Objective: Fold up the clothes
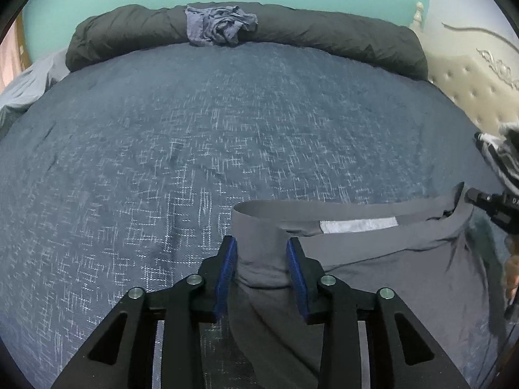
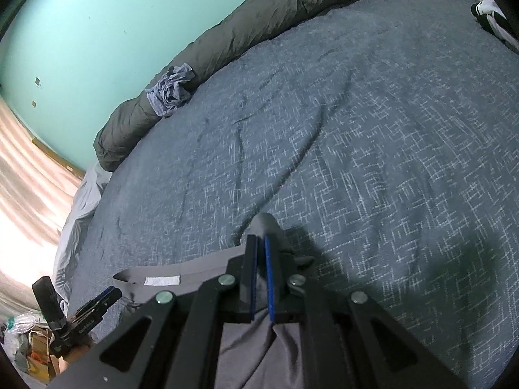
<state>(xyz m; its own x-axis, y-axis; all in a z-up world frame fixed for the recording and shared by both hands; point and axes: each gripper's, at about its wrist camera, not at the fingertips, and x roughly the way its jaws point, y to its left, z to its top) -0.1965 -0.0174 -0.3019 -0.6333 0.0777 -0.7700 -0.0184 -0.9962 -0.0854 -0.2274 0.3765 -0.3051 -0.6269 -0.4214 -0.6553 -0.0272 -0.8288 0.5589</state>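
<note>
Grey garment between left fingers

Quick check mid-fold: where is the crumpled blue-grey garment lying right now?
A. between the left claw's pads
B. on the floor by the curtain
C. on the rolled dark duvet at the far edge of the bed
C: the crumpled blue-grey garment sits on the rolled dark duvet, far from both claws.
</note>
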